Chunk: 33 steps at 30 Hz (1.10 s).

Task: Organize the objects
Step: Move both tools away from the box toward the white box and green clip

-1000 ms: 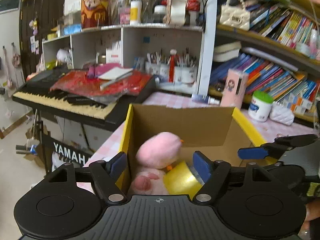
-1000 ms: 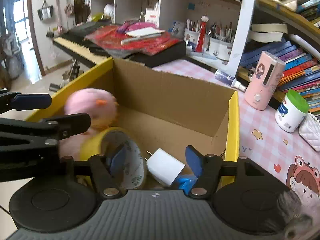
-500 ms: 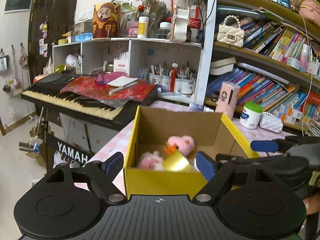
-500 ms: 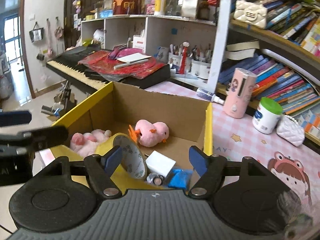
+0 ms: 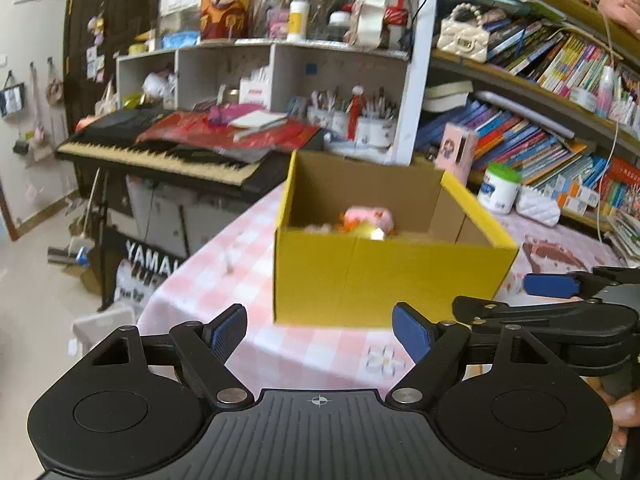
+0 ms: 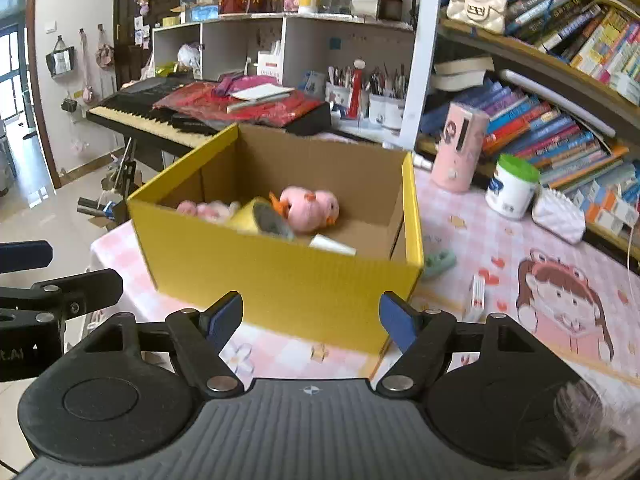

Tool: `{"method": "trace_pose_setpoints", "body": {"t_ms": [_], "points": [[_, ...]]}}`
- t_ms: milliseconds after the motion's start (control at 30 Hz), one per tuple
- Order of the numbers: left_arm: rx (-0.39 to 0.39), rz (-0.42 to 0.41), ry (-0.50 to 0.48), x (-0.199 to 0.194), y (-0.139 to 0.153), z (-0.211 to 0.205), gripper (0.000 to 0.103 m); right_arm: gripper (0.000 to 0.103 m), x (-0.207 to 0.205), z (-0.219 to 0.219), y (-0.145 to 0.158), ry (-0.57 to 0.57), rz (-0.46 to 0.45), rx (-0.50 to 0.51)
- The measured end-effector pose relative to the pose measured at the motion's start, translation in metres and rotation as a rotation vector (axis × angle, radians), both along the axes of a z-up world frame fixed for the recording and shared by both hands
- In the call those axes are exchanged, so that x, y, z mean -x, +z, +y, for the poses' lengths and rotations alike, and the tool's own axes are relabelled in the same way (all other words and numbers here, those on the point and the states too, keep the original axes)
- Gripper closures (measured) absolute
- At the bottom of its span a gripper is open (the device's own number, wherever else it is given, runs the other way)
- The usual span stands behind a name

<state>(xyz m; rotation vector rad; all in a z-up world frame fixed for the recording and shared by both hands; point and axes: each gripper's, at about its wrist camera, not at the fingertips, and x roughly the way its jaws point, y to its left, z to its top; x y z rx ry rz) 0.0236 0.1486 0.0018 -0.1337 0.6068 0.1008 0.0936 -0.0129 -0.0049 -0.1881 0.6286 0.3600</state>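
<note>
A yellow cardboard box [image 6: 280, 276] stands open on the pink checked tablecloth [image 6: 500, 248]; it also shows in the left wrist view [image 5: 384, 276]. Inside lie a pink plush chick [image 6: 310, 209], a second pink plush [image 6: 208, 210], a yellow tape roll [image 6: 262, 220] and a white block [image 6: 332, 245]. The chick [image 5: 366, 216] shows over the box rim in the left wrist view. My left gripper [image 5: 320, 330] and my right gripper [image 6: 310, 318] are both open and empty, held back from the box's near wall.
A green clip [image 6: 438, 262] and a small white and red box [image 6: 476, 296] lie on the cloth right of the box. A pink dispenser [image 6: 460, 148], a green-lidded jar [image 6: 512, 186] and a white pouch [image 6: 560, 216] stand near the bookshelves. A keyboard [image 5: 168, 152] stands left.
Both grippers have pulled back and up from over the box. The pink chick, in mid-fall a second ago, now lies still in the box.
</note>
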Motion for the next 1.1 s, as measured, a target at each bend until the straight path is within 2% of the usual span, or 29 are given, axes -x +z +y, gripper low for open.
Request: {"method": "trace_pose_setpoints", "body": {"t_ms": [167, 300, 567, 1100], "points": [[0.024, 0.06, 0.018, 0.021, -0.009, 0.003, 0.017, 0.02, 0.028, 0.0, -0.011, -0.025, 0.033, 0.031], [0.026, 0.069, 0.021, 0.037, -0.01, 0.005, 0.017, 0.017, 0.047, 0.002, -0.016, -0.037, 0.047, 0.051], [0.018, 0.075, 0.016, 0.06, -0.01, 0.007, 0.017, 0.015, 0.075, 0.004, -0.019, -0.046, 0.055, 0.051], [0.011, 0.169, -0.04, 0.082, -0.026, 0.003, 0.017, 0.011, 0.112, -0.002, -0.03, -0.1, 0.091, 0.058]]}}
